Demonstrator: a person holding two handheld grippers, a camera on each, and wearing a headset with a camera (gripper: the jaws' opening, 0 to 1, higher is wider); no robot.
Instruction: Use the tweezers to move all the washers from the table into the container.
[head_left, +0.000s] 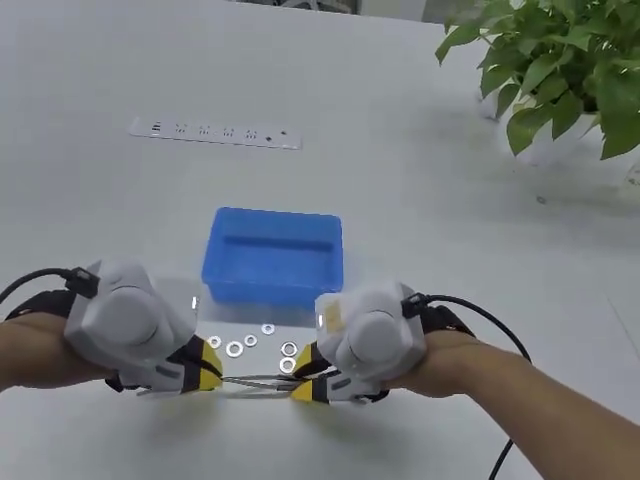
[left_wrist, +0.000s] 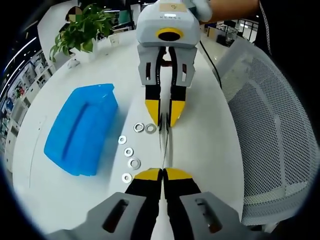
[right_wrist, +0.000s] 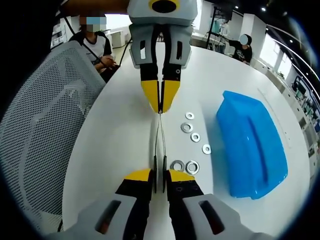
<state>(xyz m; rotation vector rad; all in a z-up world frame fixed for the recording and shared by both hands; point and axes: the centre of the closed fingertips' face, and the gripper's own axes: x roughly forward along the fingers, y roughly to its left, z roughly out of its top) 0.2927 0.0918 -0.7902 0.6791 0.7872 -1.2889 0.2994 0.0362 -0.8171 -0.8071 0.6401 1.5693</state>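
Thin metal tweezers (head_left: 256, 380) lie just above the white table, bridging my two grippers, which face each other. My left gripper (head_left: 207, 373) (left_wrist: 163, 174) is shut on one end. My right gripper (head_left: 304, 386) (right_wrist: 159, 174) is shut on the other end, where the tweezers' (right_wrist: 159, 140) two arms stand slightly apart. Several steel washers (head_left: 235, 349) (left_wrist: 134, 163) (right_wrist: 186, 127) lie loose on the table just beyond the tweezers (left_wrist: 163, 147). The blue container (head_left: 272, 255) (left_wrist: 80, 130) (right_wrist: 252, 142) sits behind them; its inside is hidden.
A white power strip (head_left: 215, 133) lies far back on the table. A potted green plant (head_left: 560, 70) stands at the back right. A mesh chair (left_wrist: 260, 125) (right_wrist: 50, 125) is close to the table's near edge. People sit at the far side in the right gripper view.
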